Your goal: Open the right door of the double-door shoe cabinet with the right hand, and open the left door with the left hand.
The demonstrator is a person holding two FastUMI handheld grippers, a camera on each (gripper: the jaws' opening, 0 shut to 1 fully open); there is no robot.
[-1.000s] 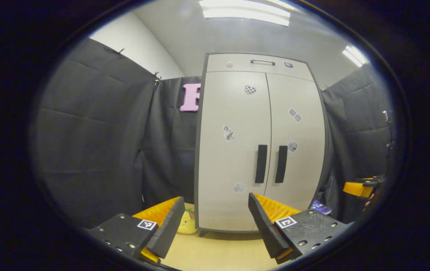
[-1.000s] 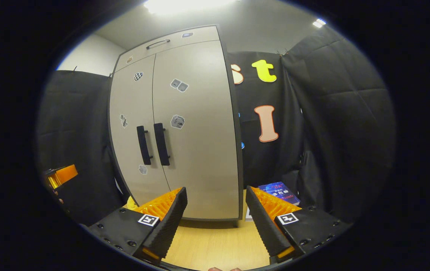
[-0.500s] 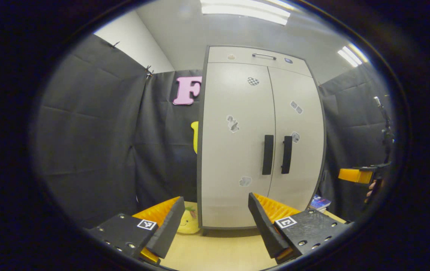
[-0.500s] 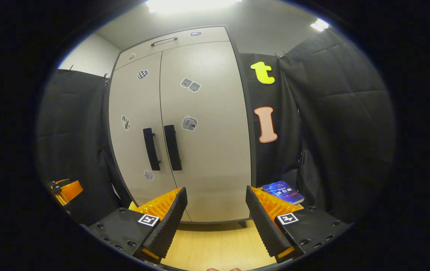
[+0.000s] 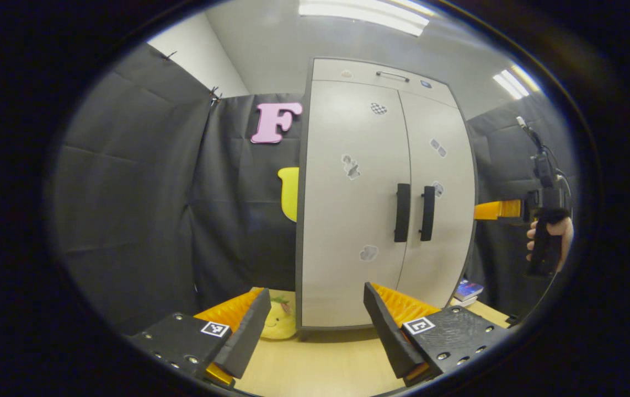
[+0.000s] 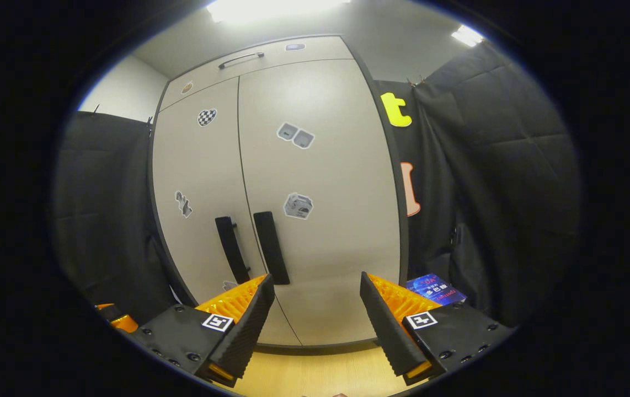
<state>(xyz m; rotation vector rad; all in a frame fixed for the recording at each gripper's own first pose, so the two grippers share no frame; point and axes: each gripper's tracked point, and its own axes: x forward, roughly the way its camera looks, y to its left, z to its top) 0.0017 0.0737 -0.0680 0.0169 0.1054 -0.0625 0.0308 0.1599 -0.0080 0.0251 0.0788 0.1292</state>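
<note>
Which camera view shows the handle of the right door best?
The right gripper view: the right door handle is nearer, larger and fully visible, just above the open right tongs. In the left gripper view the same handle is complete too, but smaller and farther away, beside the left door handle.

The pale grey double-door shoe cabinet stands upright on the wooden floor, both stickered doors closed, their two black vertical handles side by side at the centre seam.
</note>
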